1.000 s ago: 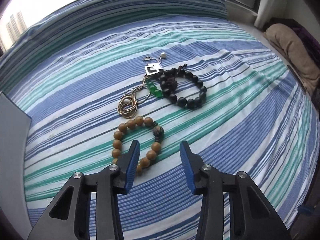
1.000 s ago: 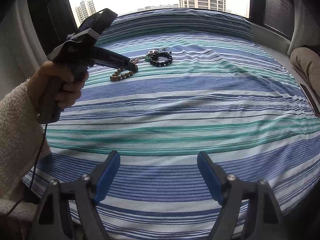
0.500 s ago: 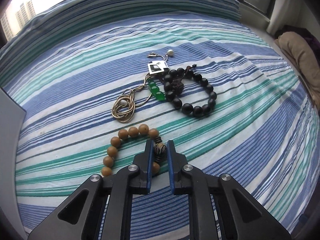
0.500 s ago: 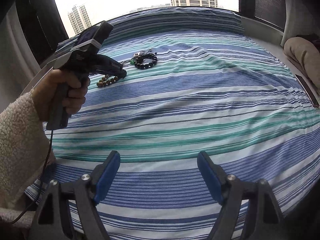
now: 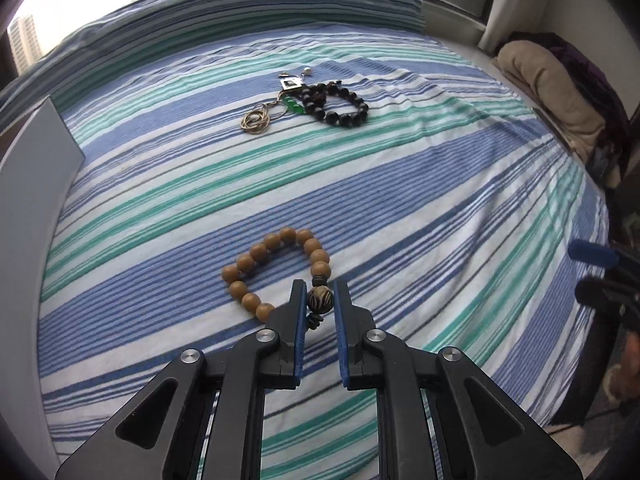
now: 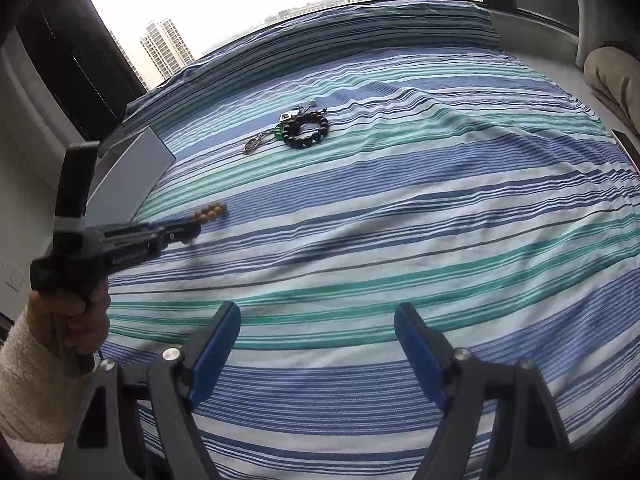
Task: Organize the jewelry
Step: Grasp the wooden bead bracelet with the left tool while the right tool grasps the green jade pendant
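My left gripper [image 5: 320, 300] is shut on the striped dark bead of a tan wooden bead bracelet [image 5: 276, 268], which hangs from the jaws over the striped bedspread; it also shows in the right wrist view [image 6: 212, 211]. A black bead bracelet [image 5: 338, 104], a green bead piece [image 5: 292, 105], a coiled gold chain [image 5: 256, 122] and a small square pendant [image 5: 291, 82] lie together farther back. My right gripper [image 6: 316, 344] is open and empty, low over the near part of the bed. The left gripper appears at its left [image 6: 188, 234].
A grey box [image 5: 28, 184] stands at the bed's left edge, also seen in the right wrist view [image 6: 128, 176]. A beige pillow [image 5: 552, 88] lies by the window at the right. The striped bedspread [image 5: 400, 200] covers the whole bed.
My left gripper closed on the tan bracelet's striped bead and pulled it back, away from the other jewelry. The right gripper stayed open, nearly still.
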`<state>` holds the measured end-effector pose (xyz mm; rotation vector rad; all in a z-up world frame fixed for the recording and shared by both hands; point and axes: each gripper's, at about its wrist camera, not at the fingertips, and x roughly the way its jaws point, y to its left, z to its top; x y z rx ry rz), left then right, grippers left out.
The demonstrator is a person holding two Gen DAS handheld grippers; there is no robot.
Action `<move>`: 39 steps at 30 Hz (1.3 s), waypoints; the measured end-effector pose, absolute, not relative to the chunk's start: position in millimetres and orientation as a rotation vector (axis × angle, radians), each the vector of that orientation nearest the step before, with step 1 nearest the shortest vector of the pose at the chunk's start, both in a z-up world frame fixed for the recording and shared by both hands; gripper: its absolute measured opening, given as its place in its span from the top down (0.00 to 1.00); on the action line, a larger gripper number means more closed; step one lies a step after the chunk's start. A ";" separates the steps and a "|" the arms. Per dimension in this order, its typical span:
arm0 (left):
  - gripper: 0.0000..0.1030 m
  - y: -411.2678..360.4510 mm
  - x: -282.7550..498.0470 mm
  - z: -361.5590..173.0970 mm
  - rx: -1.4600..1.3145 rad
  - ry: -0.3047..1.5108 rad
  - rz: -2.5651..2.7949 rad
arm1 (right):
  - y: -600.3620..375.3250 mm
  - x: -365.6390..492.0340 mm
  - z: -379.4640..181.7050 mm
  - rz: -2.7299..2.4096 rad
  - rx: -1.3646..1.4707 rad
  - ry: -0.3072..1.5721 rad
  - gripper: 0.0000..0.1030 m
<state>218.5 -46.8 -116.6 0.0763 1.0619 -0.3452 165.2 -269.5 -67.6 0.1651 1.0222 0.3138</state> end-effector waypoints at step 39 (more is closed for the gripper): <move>0.88 -45.4 166.8 -136.8 0.081 1.056 -0.367 | -190.6 419.5 -64.6 0.428 0.326 1.092 0.90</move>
